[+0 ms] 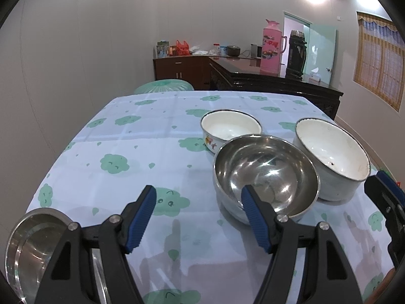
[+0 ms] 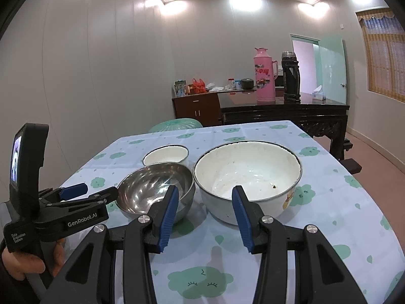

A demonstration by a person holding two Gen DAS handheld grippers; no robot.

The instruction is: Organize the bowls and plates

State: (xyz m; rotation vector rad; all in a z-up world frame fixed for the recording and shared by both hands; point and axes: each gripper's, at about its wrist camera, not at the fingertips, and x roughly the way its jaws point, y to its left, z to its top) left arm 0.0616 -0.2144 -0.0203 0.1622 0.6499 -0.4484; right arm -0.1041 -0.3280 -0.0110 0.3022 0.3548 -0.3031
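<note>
On the cloud-print tablecloth stand three bowls close together. These are a steel bowl, a small white enamel bowl behind it, and a large white enamel bowl to its right. A steel dish lies at the near left corner. My left gripper is open and holds nothing, its right finger by the steel bowl's near-left rim. My right gripper is open just before the large bowl's near wall, its pads pressing nothing.
A hand holds the left gripper's handle. A green plastic stool stands beyond the table's far edge. Behind it a dark sideboard carries a pink thermos and a black flask.
</note>
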